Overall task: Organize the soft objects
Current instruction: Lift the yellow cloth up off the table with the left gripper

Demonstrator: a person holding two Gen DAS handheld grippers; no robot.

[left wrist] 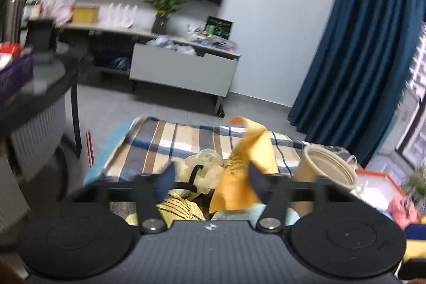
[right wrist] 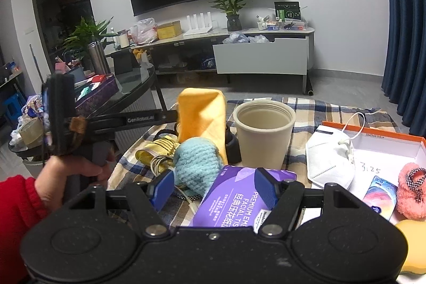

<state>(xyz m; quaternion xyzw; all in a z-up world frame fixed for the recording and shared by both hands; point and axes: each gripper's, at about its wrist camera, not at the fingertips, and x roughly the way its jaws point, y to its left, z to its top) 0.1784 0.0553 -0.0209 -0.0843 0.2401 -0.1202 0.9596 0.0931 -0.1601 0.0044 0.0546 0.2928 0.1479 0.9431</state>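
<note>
Left hand (right wrist: 69, 172): red sleeve, wrapped round the grip of the left gripper (left wrist: 210, 175), far left in the right wrist view.
Left gripper, state: own camera shows its blue fingers (left wrist: 166, 177) spread with the orange cloth (left wrist: 239, 172) hanging between them; the right wrist view shows the cloth held up at the tool's tip. Whether it is pinched or only draped, cannot tell; that frame is blurred.
Writing, left tool: "GenRobot…" in white on the arm; the end is unreadable.
Orange cloth, place: lifted above the pile, just left of the beige cup (right wrist: 262, 135).
Pile on plaid blanket (right wrist: 314, 108): yellow striped cloth (right wrist: 157, 148), pale cord (right wrist: 159, 164) and blue knitted toy (right wrist: 197, 164), bunched together and touching. None sorted, by my reading.
Right gripper (right wrist: 213, 190): fingers apart, gripping nothing, hovering over the purple tissue pack (right wrist: 234, 201).
Writing, tissue pack: "PREMIUM EM… FACIAL TIS…", cut off, with Chinese characters alongside.
Beige cup: upright, nothing visible inside.
White face mask (right wrist: 330, 159): lies over the near left edge of the orange-rimmed box (right wrist: 372, 132).
Writing, box: "3:25" handwritten on the white floor; small print on the rim is too small to read.
In box: pink fuzzy slipper (right wrist: 411, 193) and a colourful packet (right wrist: 379, 193).
Yellow sponge (right wrist: 412, 244): far right, against the box's near edge.
Progress, judged: early. A few items are boxed, one cloth is in transit, and most of the pile is left.
</note>
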